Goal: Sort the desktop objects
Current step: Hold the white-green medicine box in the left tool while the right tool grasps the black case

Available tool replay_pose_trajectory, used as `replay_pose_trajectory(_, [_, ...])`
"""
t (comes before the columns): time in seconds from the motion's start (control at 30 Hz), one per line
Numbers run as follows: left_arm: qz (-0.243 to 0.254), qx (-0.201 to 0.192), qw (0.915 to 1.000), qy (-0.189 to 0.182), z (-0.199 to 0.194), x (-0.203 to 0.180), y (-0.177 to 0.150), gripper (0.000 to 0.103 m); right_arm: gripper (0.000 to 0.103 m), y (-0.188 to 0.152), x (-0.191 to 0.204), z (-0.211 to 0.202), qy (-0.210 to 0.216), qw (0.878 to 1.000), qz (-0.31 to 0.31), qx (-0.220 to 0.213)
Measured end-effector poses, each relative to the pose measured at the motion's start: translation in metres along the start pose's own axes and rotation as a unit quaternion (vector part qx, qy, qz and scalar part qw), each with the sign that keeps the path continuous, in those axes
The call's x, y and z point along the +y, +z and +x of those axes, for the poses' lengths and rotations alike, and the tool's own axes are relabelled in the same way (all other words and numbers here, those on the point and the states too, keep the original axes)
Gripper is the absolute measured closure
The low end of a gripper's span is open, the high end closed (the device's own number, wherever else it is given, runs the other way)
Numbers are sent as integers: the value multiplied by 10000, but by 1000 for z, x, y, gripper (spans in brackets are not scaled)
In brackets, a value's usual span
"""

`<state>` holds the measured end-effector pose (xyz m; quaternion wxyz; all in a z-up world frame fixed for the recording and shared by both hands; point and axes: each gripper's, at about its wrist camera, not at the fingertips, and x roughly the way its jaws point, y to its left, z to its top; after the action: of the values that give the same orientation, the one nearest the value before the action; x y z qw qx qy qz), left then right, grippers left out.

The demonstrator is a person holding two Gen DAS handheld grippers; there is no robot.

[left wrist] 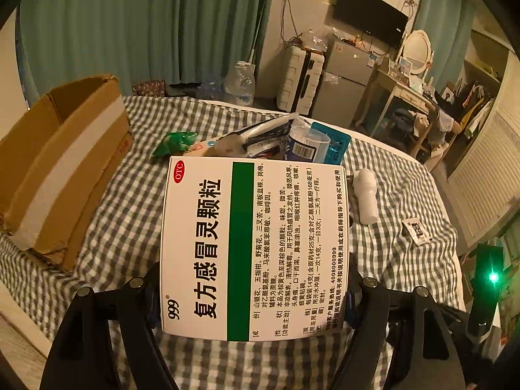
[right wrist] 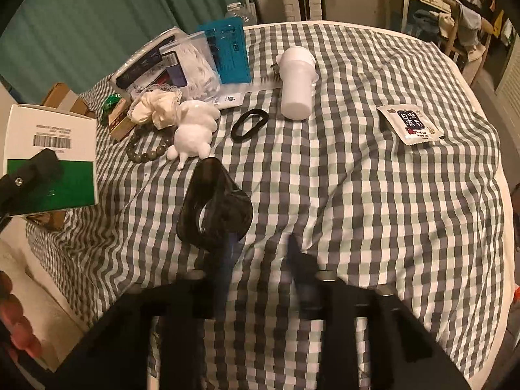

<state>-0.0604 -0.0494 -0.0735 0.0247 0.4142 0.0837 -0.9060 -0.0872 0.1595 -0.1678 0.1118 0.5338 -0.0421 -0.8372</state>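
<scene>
My left gripper (left wrist: 254,295) is shut on a white and green 999 medicine box (left wrist: 256,247), held above the checked cloth; the box also shows at the left of the right wrist view (right wrist: 52,149). An open cardboard box (left wrist: 61,165) stands to its left. My right gripper (right wrist: 258,256) is open and empty, low over the cloth, just behind a black curved object (right wrist: 214,208). A white bottle (right wrist: 297,84), a black hair band (right wrist: 248,125), a white plush toy (right wrist: 195,130), a bead bracelet (right wrist: 148,148) and a small sachet (right wrist: 411,123) lie on the cloth.
A pile at the far side holds a teal package (right wrist: 229,52), a clear bag (right wrist: 195,65), a cream scrunchie (right wrist: 159,110) and a green wrapper (left wrist: 177,141). Beyond the table stand a suitcase (left wrist: 300,79), a small fridge (left wrist: 346,81) and a dresser (left wrist: 406,97).
</scene>
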Motion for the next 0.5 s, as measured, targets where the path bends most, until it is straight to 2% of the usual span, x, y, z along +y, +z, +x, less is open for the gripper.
replay_pose_trajectory(0.03, [20, -10, 10000, 6, -2, 2, -1, 23, 40, 1, 2, 0, -52, 10000, -26, -43])
replay_pose_trajectory(0.07, [50, -12, 10000, 33, -3, 5, -1, 23, 38, 1, 4, 0, -90, 9999, -46, -74])
replay_pose_trajectory(0.23, [70, -10, 9998, 207, 1, 17, -1, 23, 38, 4, 6, 9, -38, 10000, 64, -16])
replay_pose_trajectory(0.5, [-4, 163, 9995, 281, 26, 34, -10, 23, 38, 12, 18, 42, 146, 9996, 211, 152])
